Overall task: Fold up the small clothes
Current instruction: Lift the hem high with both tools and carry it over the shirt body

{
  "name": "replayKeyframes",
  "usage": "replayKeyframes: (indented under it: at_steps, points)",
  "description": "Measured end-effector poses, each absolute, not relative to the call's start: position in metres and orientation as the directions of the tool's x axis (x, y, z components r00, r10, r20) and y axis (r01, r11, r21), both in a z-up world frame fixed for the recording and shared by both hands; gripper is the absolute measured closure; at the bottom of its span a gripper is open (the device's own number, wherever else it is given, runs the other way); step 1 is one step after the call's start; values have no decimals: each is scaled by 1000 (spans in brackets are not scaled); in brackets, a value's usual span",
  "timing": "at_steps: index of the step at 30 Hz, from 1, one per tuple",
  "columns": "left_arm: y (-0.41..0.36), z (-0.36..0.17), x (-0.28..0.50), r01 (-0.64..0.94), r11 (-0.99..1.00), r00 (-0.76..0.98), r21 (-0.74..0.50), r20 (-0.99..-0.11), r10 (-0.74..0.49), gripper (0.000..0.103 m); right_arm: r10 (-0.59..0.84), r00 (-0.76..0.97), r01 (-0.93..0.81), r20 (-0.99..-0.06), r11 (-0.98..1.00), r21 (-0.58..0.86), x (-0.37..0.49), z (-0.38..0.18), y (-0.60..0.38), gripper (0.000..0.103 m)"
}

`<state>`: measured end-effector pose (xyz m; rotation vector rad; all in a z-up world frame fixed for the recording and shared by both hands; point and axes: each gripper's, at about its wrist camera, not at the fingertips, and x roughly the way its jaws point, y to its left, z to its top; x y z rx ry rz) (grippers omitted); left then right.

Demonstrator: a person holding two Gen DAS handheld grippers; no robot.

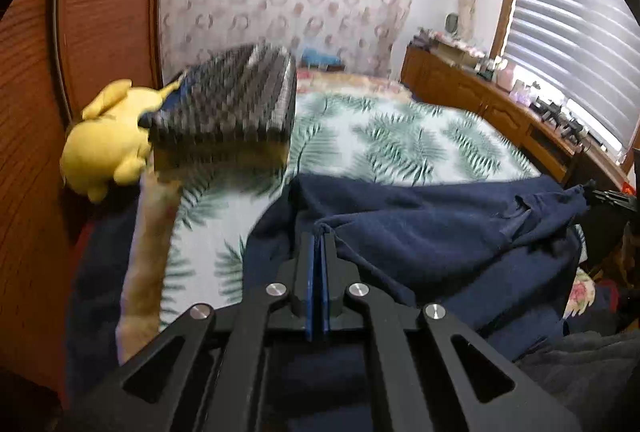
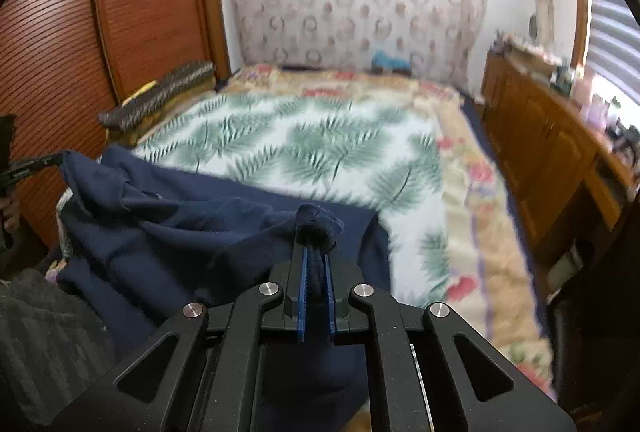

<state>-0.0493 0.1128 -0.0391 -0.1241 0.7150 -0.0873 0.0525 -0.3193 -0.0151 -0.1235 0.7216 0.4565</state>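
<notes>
left wrist view: the left gripper [image 1: 319,238] is pinching a fold of the navy garment [image 1: 420,228], its blue pads pressed together on the cloth.
garment: it is hanging slack between both grippers over the leaf-print bedspread [image 1: 400,135], probably lifted by two corners to spread it flat.
hard to make out: a dark checkered block [image 1: 228,111] and a yellow plush toy [image 1: 108,143] are blurring at left.
right wrist view: the right gripper [image 2: 316,234] is clamping a bunched corner of the garment [image 2: 192,224].
hidden: the lower hem is dropping out of frame; the garment's type is staying unclear.
</notes>
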Motion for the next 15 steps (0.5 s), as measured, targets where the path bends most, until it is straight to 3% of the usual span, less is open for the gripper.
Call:
replayKeyframes:
  at_steps: [5,10,15]
  points:
    - [113,-46,-50,42,991,732,-126,-672,-116,99,308,608,-424,-732,905,29,56,-50,-313,98]
    - [122,-35,-51,43,992,748,-117,-655,-109,76,305,629,-413,-715,910,24,56,-39,-319,86]
    - [129,-21,-42,38,995,764,-96,-639,-91,63,281,674,-405,-683,914,-23,60,-17,-320,72]
